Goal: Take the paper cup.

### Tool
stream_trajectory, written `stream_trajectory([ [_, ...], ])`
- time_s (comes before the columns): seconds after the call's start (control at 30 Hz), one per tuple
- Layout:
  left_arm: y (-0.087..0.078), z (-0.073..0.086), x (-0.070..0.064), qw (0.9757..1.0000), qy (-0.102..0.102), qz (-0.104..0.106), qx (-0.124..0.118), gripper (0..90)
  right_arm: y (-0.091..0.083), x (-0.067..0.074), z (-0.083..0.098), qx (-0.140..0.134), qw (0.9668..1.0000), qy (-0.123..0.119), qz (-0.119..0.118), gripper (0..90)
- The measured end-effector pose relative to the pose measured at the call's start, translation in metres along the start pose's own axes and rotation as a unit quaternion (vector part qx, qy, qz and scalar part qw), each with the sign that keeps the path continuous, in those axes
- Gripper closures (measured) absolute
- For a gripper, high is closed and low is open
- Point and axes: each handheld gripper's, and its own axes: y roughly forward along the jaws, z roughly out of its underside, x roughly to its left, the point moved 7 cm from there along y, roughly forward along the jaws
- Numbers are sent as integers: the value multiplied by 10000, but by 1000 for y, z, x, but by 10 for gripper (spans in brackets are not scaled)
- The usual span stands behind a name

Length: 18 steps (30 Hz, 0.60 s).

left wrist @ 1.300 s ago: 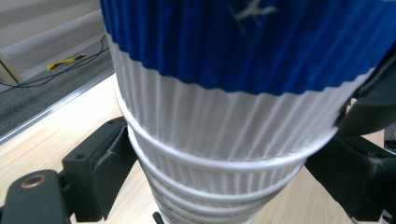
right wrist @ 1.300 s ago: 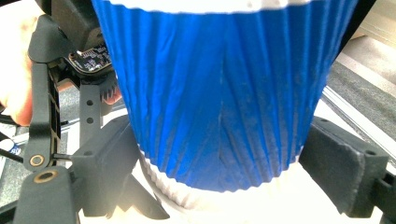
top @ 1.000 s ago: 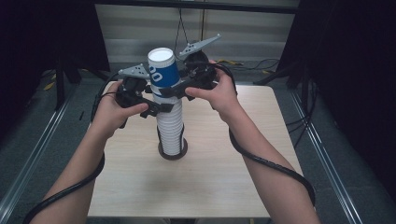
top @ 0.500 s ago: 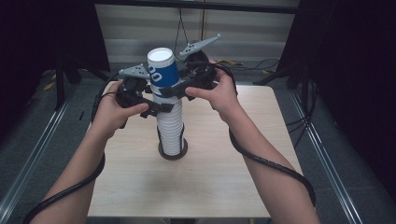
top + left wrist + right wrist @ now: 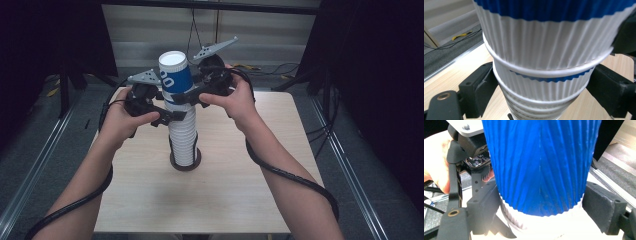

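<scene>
A tall stack of white ribbed paper cups (image 5: 182, 135) stands upside down on a dark ring (image 5: 186, 162) in the middle of the table. Its top cup (image 5: 175, 75) has a blue band. My left gripper (image 5: 175, 116) comes in from the left, its pads pressed on the stack (image 5: 541, 87) just under the top cup's rim (image 5: 544, 42). From the right, my right gripper (image 5: 186, 97) sits higher. Its jaws have just been closing on the blue top cup (image 5: 541, 165), and both pads now touch its lower edge.
The light wooden table (image 5: 240, 190) has bare room all around the stack. Black cables trail from both grippers along the forearms. The left gripper's body (image 5: 471, 147) sits close behind the cup in the right gripper view. Dark floor and metal rails flank the table.
</scene>
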Motion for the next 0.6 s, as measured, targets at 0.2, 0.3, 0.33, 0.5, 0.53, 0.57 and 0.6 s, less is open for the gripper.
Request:
stream_trajectory([
  [0.2, 0, 0, 0, 10000, -19, -6, -27, 128, -1, -1, -1, -71, 10000, 63, -16, 176],
  [0.3, 0, 1, 1, 10000, -10, -18, -50, 130, -5, -2, -5, -220, 9996, 154, -47, 185],
  [0.33, 0, 1, 0, 10000, 0, -19, -56, 129, -7, -2, -7, -257, 9995, 167, -45, 186],
  [0.5, 0, 0, 0, 10000, -2, -16, -41, 130, -8, -1, -9, -189, 9998, 94, -17, 192],
  [0.53, 0, 0, 1, 10000, 25, -47, -38, 130, -8, -1, -9, -203, 9997, 95, -14, 194],
  [0.57, 0, 0, 1, 10000, 24, -45, -37, 130, -8, -1, -9, -214, 9997, 98, -15, 195],
  [0.6, 0, 0, 0, 10000, 6, -23, -45, 129, -8, -1, -9, -223, 9997, 111, -21, 194],
])
